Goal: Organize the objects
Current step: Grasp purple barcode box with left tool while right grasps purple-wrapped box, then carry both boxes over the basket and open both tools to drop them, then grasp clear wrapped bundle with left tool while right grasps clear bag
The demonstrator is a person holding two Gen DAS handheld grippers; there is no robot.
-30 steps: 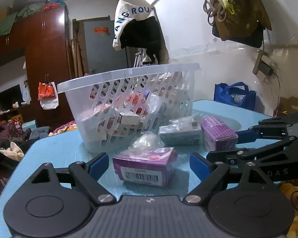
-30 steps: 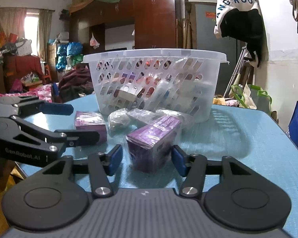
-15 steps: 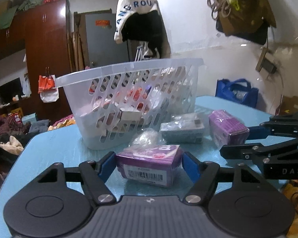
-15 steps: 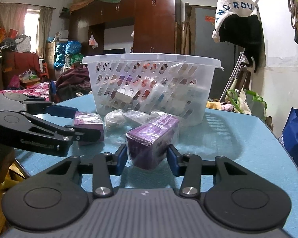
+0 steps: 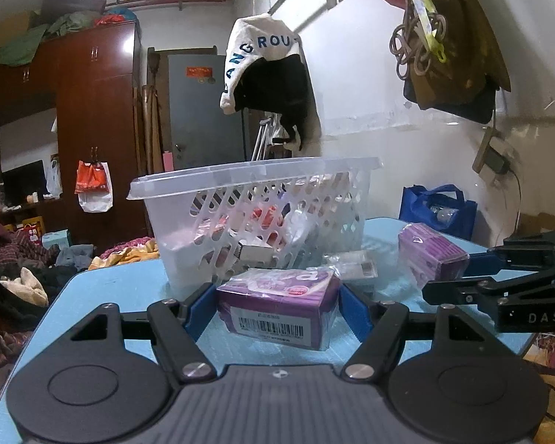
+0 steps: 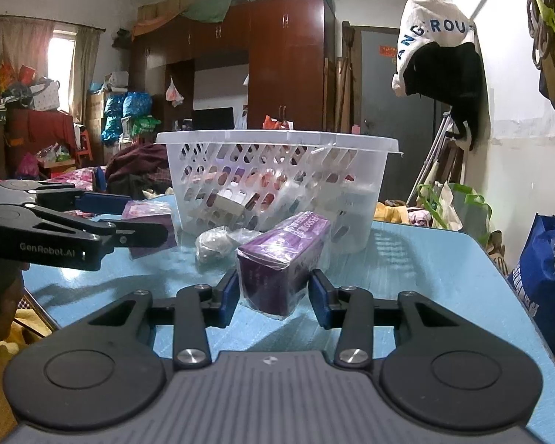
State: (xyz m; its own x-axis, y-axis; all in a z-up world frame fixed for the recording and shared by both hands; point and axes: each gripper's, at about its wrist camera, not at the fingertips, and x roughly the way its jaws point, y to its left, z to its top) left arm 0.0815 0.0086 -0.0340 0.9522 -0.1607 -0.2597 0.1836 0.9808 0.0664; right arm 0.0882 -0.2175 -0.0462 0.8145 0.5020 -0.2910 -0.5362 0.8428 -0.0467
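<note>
I have a purple box in each claw. My left gripper (image 5: pixel 277 309) pinches the barcoded purple box (image 5: pixel 277 307) at lower centre of the left wrist view, blue pads (image 5: pixel 199 309) pressed on its two short ends so the long side faces me and the load sits balanced between the fingers. My right gripper (image 6: pixel 273 292) pinches the second purple box (image 6: pixel 283 262) at centre of the right wrist view, this one end-on, gripped across its narrow width because that is the span my fingers close on most surely. Both boxes are wrapped in clear film, so I judge they could slip if I squeeze lightly. I cannot tell for certain whether either box is lifted clear of the blue table (image 6: pixel 425 266) or resting on it.

The white slotted basket (image 5: pixel 262 207) stands just behind both boxes, in mid-frame, already holding packets; I take it as the place these belong. Between the boxes and the basket wall lie a crumpled clear bag (image 6: pixel 214 246) and a small film-wrapped packet (image 5: pixel 351 261), loose on the table. To reach the basket I must raise each box above its rim before moving forward.
</note>
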